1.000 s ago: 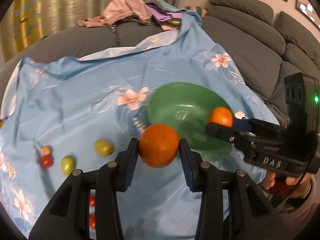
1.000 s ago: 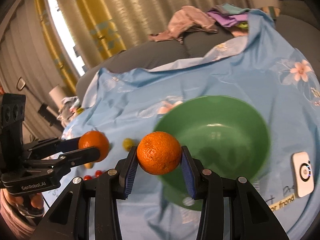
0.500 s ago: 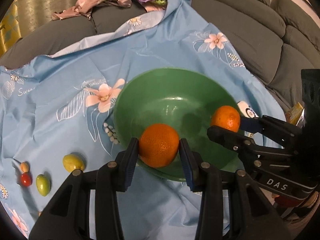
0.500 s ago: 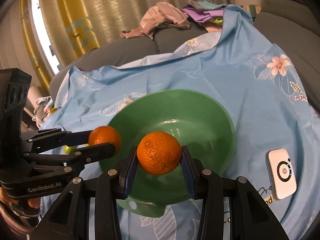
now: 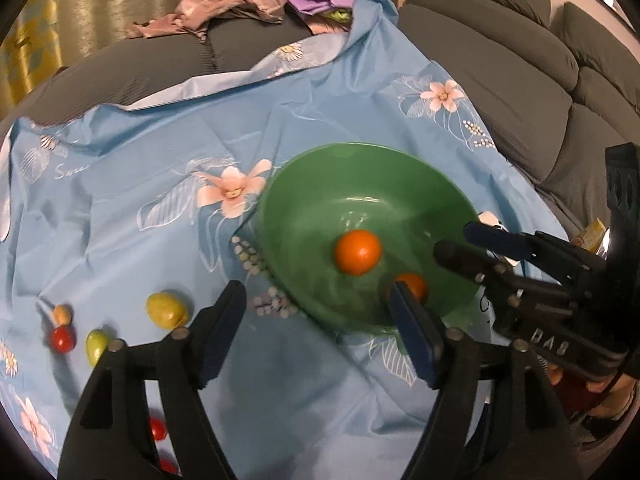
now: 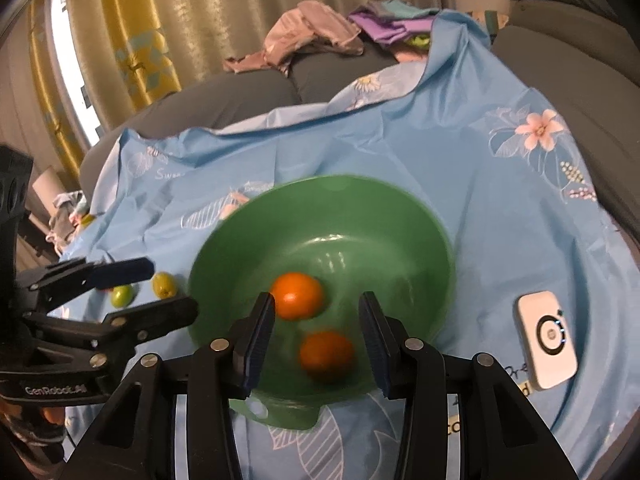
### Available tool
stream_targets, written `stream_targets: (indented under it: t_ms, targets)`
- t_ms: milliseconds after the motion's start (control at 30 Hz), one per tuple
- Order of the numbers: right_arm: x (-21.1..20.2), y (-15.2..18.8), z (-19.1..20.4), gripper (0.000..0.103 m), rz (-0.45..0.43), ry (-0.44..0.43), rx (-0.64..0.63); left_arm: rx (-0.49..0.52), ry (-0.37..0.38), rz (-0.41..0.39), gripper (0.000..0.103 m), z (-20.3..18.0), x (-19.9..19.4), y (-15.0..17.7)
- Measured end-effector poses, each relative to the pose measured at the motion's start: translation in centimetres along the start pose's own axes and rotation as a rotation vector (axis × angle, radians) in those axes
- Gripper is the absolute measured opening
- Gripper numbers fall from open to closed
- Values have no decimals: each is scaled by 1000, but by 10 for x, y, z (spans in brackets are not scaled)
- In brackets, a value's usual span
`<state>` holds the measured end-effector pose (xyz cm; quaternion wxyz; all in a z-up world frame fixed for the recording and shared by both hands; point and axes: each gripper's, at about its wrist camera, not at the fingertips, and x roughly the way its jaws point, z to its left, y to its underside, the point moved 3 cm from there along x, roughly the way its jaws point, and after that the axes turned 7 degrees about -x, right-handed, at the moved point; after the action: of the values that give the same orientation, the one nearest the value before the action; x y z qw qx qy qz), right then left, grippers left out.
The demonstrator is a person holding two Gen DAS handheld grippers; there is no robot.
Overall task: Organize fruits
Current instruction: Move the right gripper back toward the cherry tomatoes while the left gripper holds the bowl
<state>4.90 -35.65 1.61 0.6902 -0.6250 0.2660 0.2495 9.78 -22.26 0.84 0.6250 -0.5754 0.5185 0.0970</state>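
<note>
On a grey sofa (image 5: 500, 92) draped in a blue flowered cloth (image 5: 328, 92), we find the sorting of fruit under way but far from finished. The green bowl (image 5: 304, 184), toward the cloth's right edge, now holds 2 oranges, a larger orange (image 5: 357, 252) near its centre and a smaller orange (image 5: 412, 285) against its near wall. Our left gripper (image 5: 316, 312) hangs over the bowl's near rim, its fingers having just swung wide with nothing between them; our right gripper (image 6: 316, 324) hovers over the bowl, fingers parted and clear of the fruit below. Left to gather, by our count, are at least 6 small pieces by the cloth's left edge: a yellow-green fruit (image 5: 166, 309), a green fruit (image 5: 96, 345), a red tomato (image 5: 62, 338), a small orange-tan fruit (image 5: 62, 314), and 2 more red ones (image 5: 157, 429) by the near edge. A white device (image 6: 547, 339) lies beside the bowl.
</note>
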Motion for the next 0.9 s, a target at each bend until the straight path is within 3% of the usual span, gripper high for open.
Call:
stream_targets:
  t_ms: [367, 667, 900]
  targets:
    - [-16, 7, 49, 45, 0, -83, -78, -208, -15, 5, 87, 53, -51, 57]
    - [-25, 15, 91, 45, 7, -156, -153, -444, -52, -116, 102, 109, -113, 95]
    - [-28, 20, 115, 45, 23, -189, -197, -453, -31, -130, 102, 106, -126, 111]
